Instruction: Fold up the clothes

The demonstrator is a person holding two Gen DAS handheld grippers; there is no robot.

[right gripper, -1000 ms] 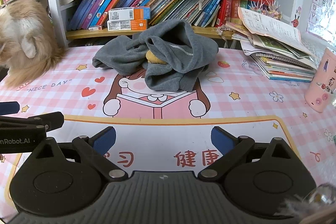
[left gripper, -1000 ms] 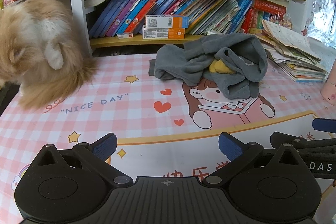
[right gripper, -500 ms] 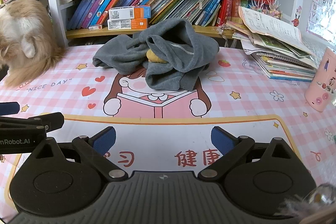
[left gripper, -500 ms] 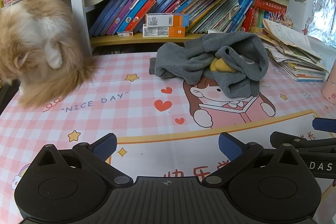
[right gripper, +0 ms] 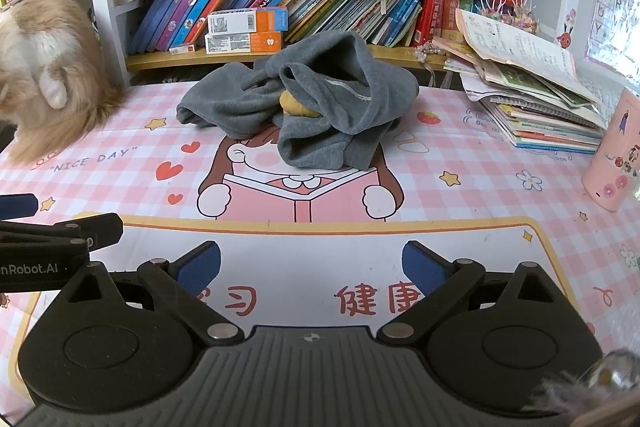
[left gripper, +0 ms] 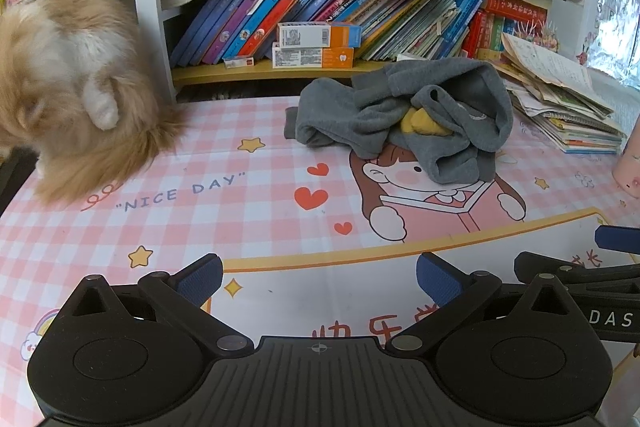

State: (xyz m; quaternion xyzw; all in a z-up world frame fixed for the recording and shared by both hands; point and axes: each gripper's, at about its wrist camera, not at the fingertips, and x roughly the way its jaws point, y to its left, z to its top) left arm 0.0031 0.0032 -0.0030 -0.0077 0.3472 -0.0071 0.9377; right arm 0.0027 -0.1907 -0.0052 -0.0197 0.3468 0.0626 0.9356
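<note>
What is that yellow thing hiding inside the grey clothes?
A yellow patch peeks from the folds of the crumpled grey garment. Most of it is covered, so what it is cannot be told.

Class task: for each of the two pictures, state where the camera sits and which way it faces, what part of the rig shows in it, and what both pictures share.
Left wrist view: sits on the left gripper, low over the table, facing the bookshelf; its own open blue-padded fingers show, with the right gripper at the right edge.
Right wrist view: sits on the right gripper, facing the same way; its open fingers show, with the left gripper at the left edge.
Shared: the crumpled grey garment, the cat and the pink cup.
</note>
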